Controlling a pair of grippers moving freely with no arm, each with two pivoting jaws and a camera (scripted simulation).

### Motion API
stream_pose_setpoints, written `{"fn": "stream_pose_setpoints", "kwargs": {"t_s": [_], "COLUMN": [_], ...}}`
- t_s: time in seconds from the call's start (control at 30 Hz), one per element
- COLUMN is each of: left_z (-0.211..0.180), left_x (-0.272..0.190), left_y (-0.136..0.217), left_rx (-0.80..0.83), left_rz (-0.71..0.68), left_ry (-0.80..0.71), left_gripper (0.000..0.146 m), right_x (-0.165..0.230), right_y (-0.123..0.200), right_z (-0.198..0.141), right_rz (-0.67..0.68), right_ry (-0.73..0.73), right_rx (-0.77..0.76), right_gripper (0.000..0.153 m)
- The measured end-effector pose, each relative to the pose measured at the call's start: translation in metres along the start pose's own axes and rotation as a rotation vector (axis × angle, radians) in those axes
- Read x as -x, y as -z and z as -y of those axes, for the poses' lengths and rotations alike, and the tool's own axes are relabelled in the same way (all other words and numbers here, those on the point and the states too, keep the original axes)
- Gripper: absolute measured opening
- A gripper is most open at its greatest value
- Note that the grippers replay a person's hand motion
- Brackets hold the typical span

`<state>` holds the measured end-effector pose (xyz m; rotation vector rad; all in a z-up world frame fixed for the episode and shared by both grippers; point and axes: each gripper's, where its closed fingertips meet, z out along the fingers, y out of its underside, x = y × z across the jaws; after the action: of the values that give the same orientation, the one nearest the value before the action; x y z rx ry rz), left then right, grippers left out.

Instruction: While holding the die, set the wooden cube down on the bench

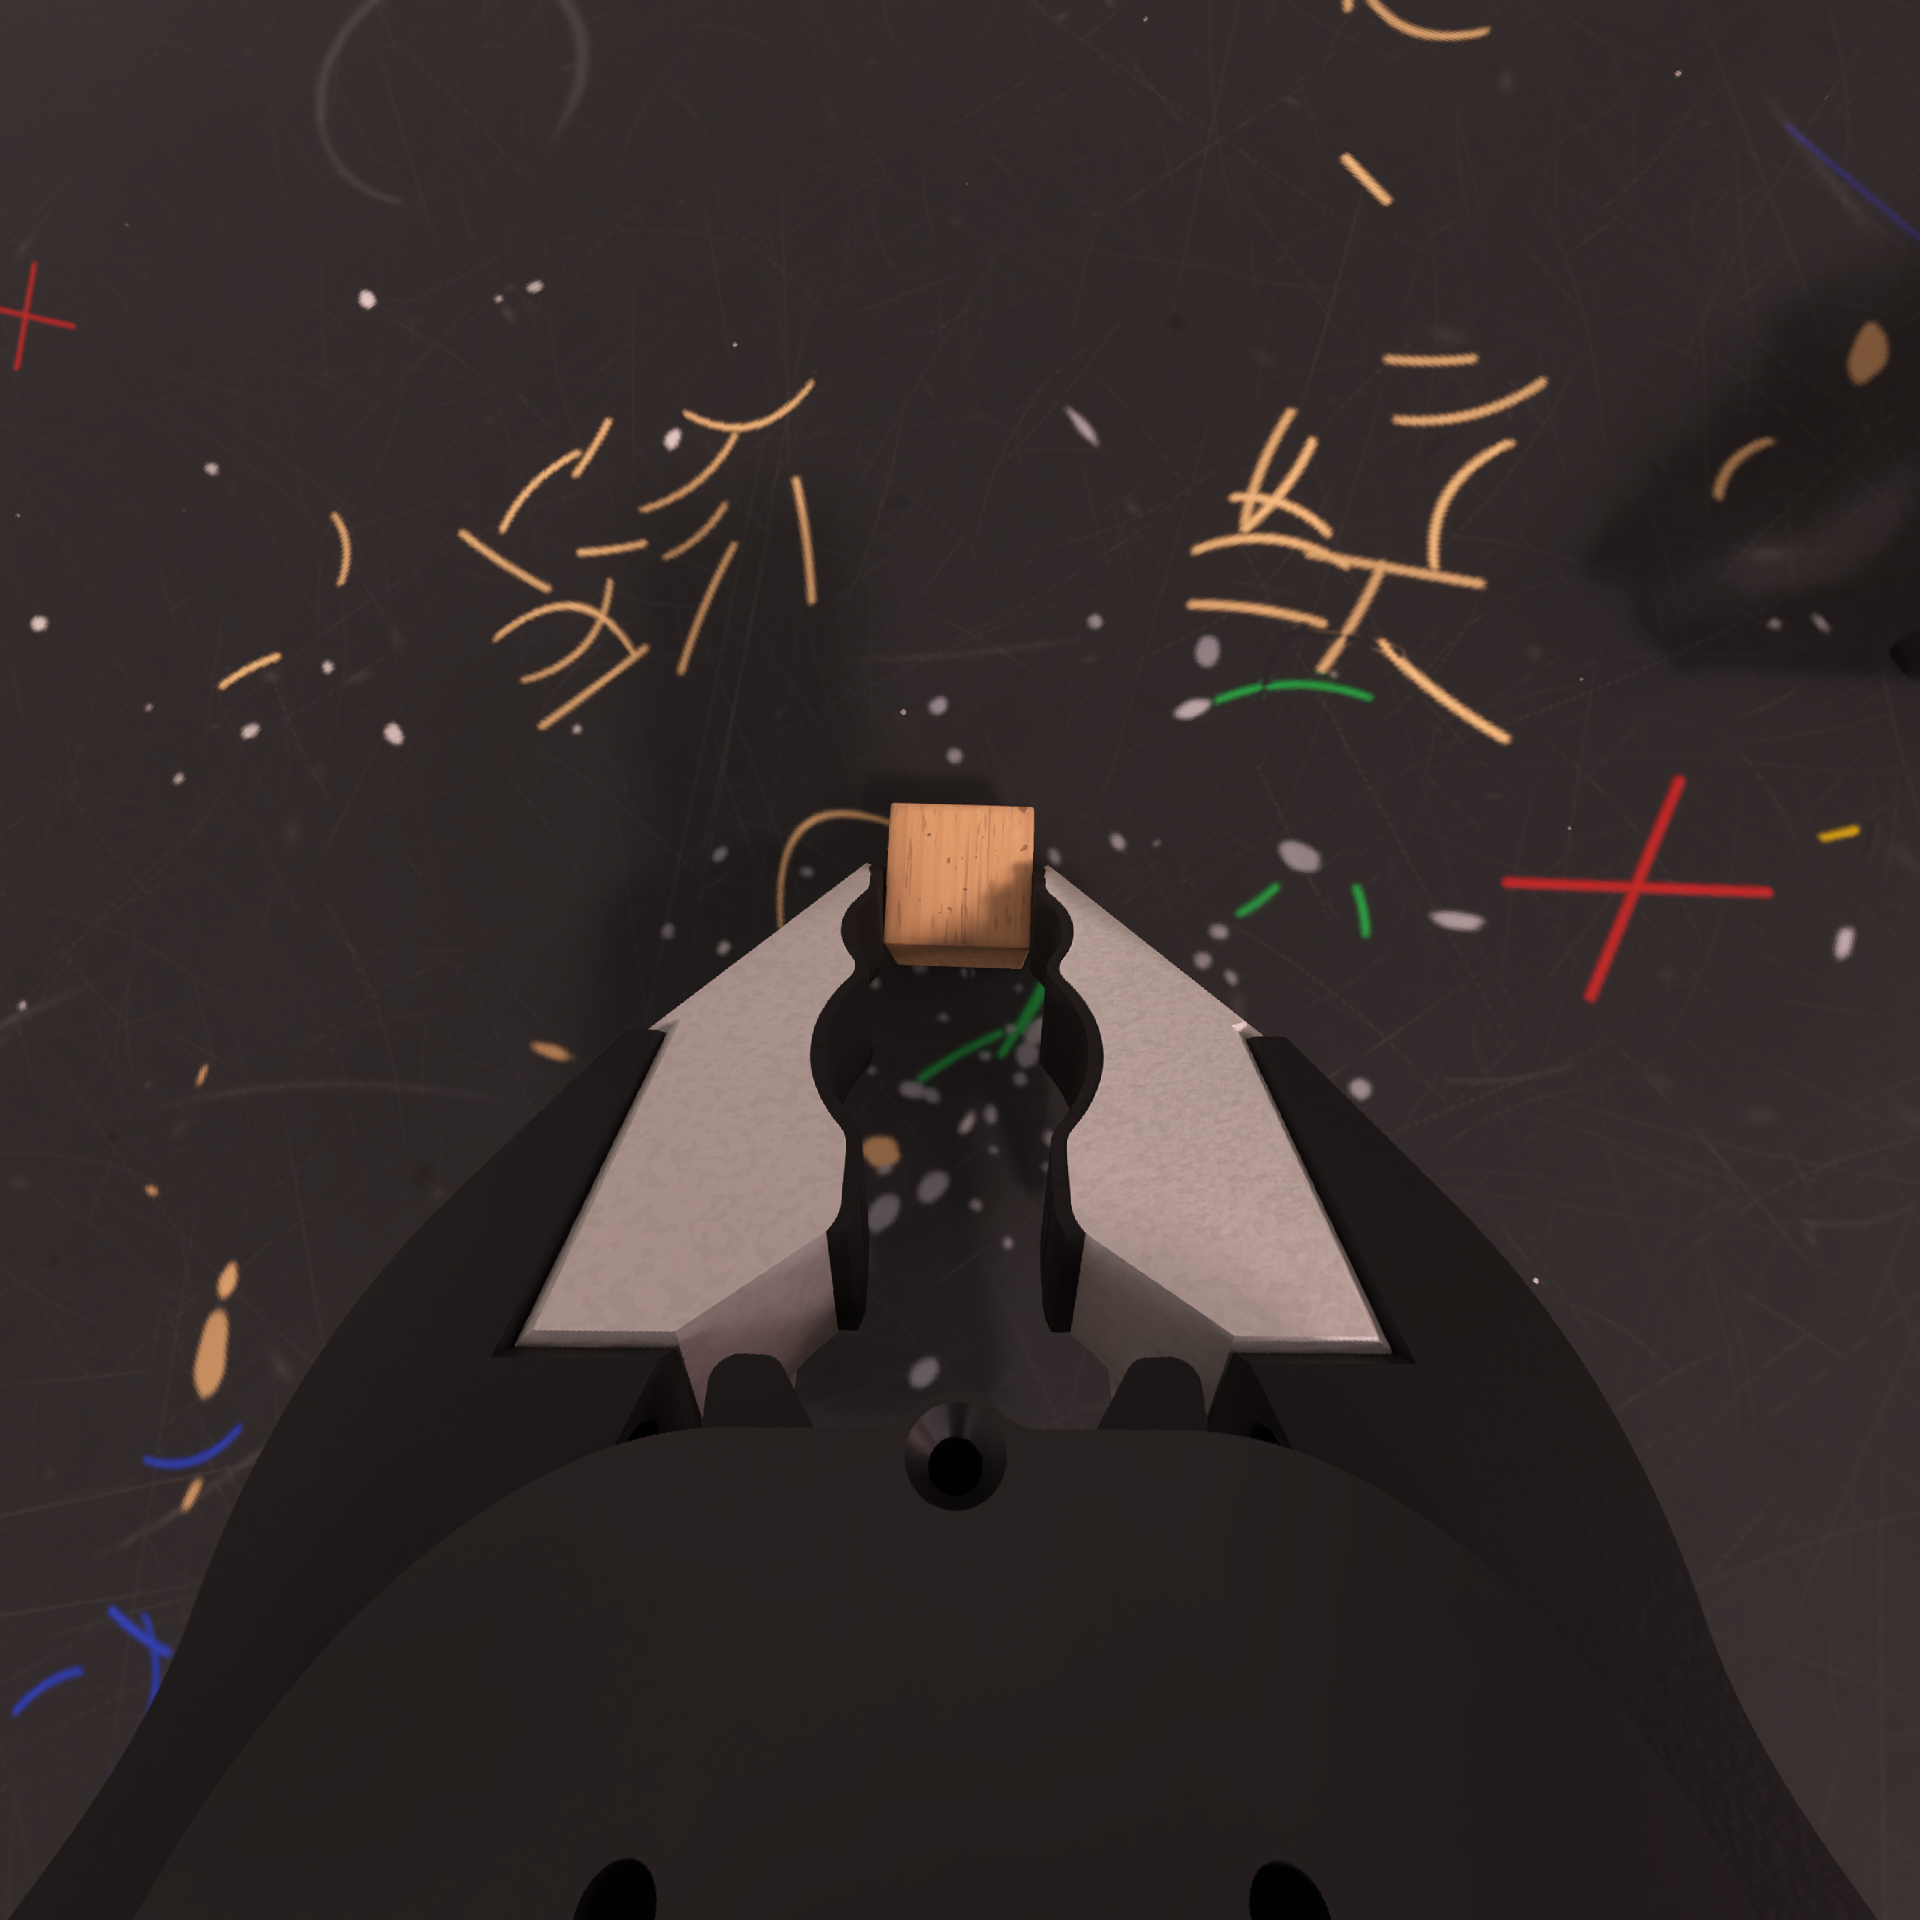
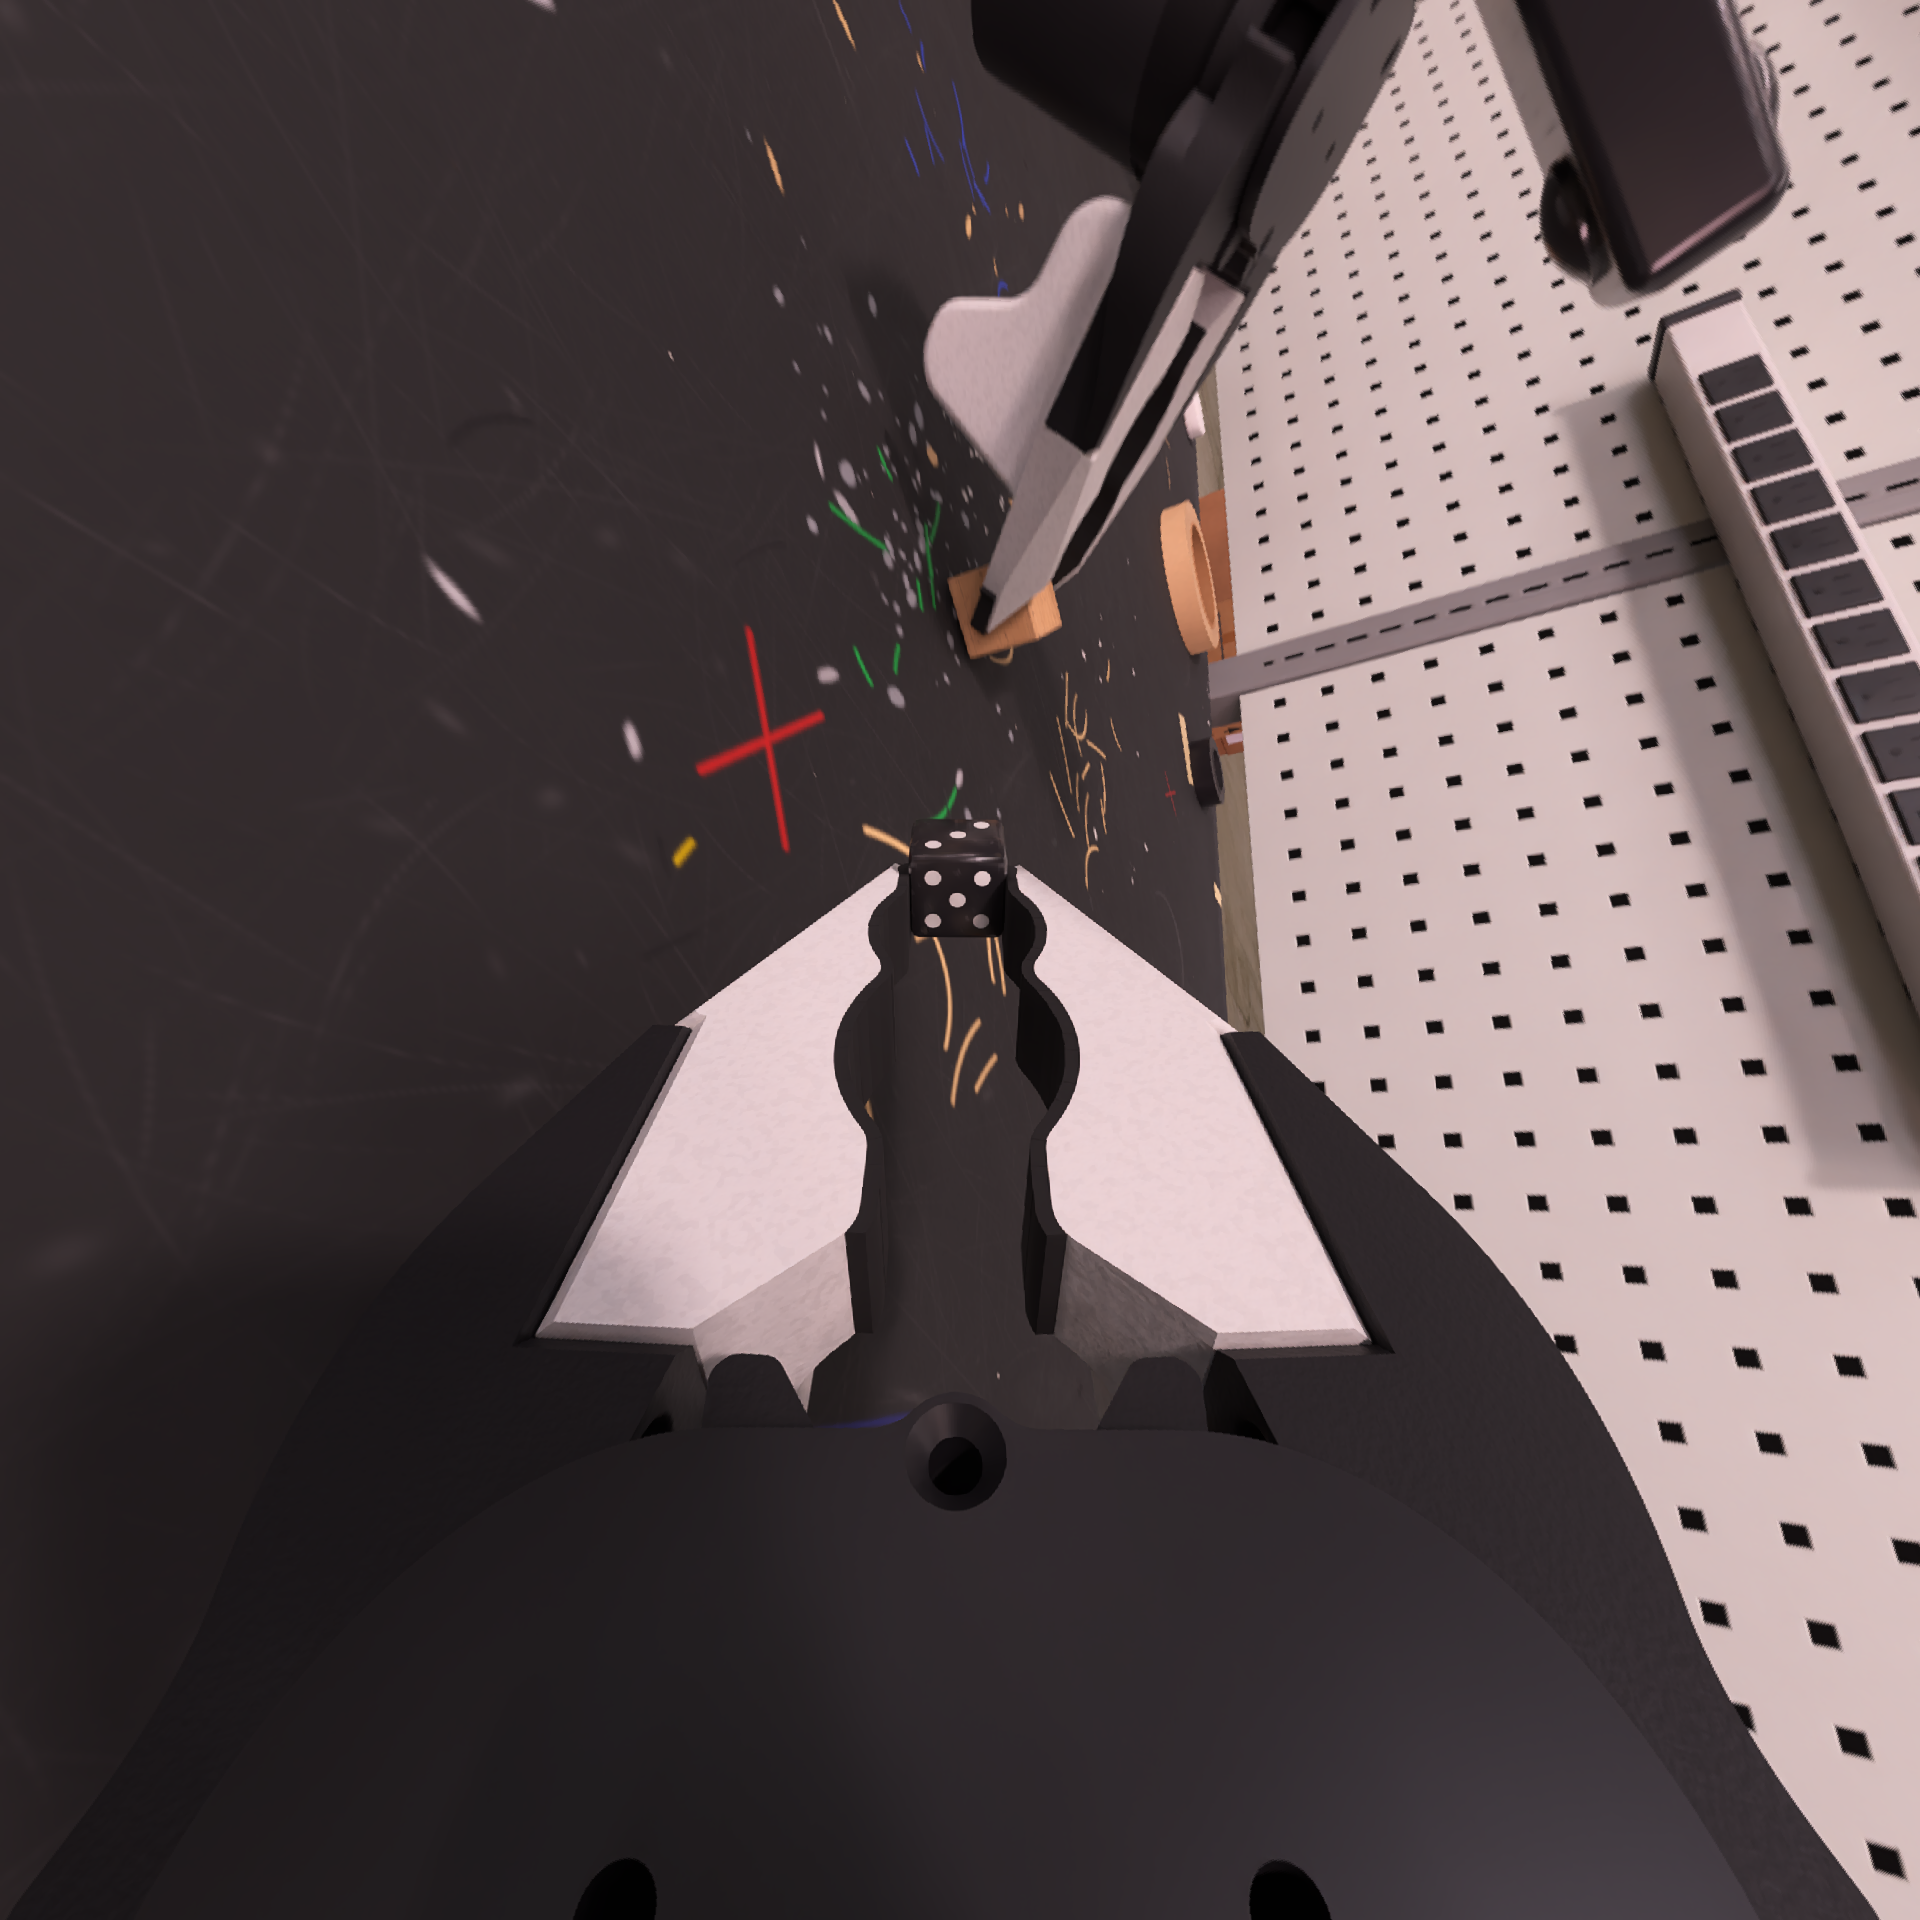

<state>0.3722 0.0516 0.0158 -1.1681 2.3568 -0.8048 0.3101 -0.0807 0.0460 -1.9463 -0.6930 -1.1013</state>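
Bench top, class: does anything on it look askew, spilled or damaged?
The dark bench is scratched and flecked with paint and chalk marks. Otherwise nothing stands out: the wooden cube and the die sit squarely between fingertips.

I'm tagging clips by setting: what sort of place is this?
Probably a workshop bench: a dark, scratched, paint-flecked bench top, a cream pegboard wall behind it, and a long strip of dark switches or sockets mounted there.

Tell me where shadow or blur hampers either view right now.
Left wrist view: cube is sharp, with a soft dark shadow at the bench's right edge. Right wrist view: die is crisp, while bench marks at left smear and the pegboard is bright.
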Motion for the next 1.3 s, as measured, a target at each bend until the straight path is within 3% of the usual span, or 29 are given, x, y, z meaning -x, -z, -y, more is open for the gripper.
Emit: {"fn": "stream_pose_setpoints", "kwargs": {"t_s": [0.83,1.07,1.3], "left_z": [0.000,0.000,0.000], "left_x": [-0.004,-0.004,-0.004], "left_y": [0.000,-0.001,-0.001], "left_rx": [-0.014,-0.026,-0.029], "left_rz": [0.002,-0.003,-0.006], "left_ry": [0.004,0.011,0.010], "left_gripper": [0.027,0.027,0.027], "right_x": [0.019,0.001,0.001], "right_y": [-0.001,0.005,-0.002], "right_z": [0.051,0.037,0.009], "right_rz": [0.062,0.035,0.043], "right_ry": [-0.078,-0.145,-0.123], "right_rx": [-0.158,-0.139,-0.059], "right_gripper": [0.016,0.016,0.016]}}
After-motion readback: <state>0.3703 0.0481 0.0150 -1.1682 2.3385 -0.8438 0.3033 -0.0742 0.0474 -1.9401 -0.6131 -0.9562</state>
